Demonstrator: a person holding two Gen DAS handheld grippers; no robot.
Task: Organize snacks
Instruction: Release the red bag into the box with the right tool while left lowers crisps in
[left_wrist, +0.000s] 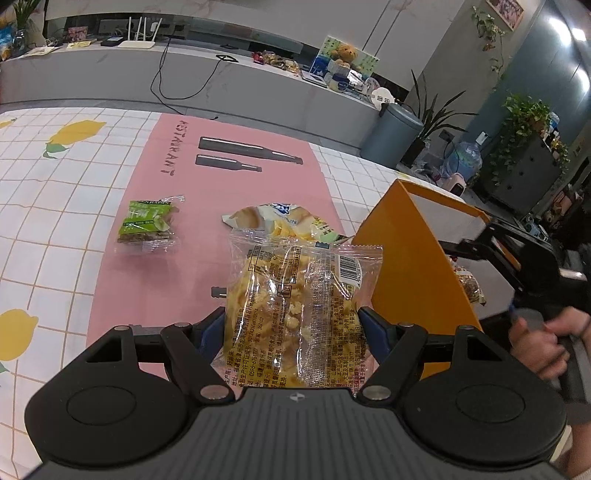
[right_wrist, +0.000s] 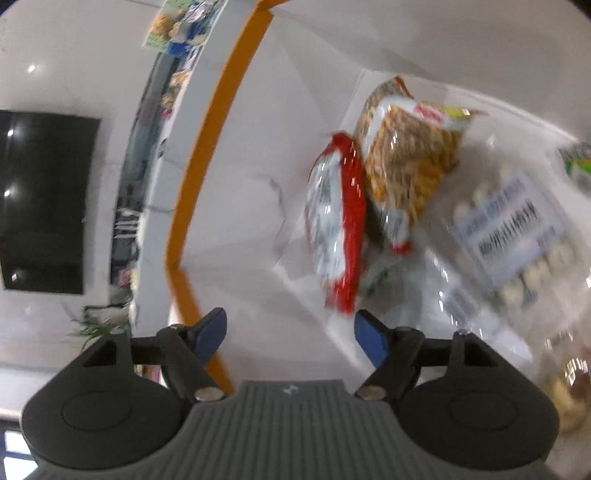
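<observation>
My left gripper (left_wrist: 295, 325) is shut on a clear packet of yellow snack (left_wrist: 295, 310), which stands upright between the blue pads above the pink mat (left_wrist: 229, 177). On the mat lie a green packet (left_wrist: 147, 225) and a pale packet (left_wrist: 280, 221). An orange box (left_wrist: 406, 258) stands to the right of them. In the right wrist view my right gripper (right_wrist: 290, 332) is open and empty inside the box, beside its orange rim (right_wrist: 207, 177). Just ahead of it lie a red-and-white packet (right_wrist: 336, 229), a brown patterned packet (right_wrist: 410, 162) and a clear labelled packet (right_wrist: 509, 236).
The checked tablecloth with lemons (left_wrist: 55, 221) spreads left of the mat. A person's hand (left_wrist: 543, 343) grips the right tool by the box. Past the table stand a grey bin (left_wrist: 391, 136), potted plants (left_wrist: 524, 122) and a long counter (left_wrist: 184, 74) with clutter.
</observation>
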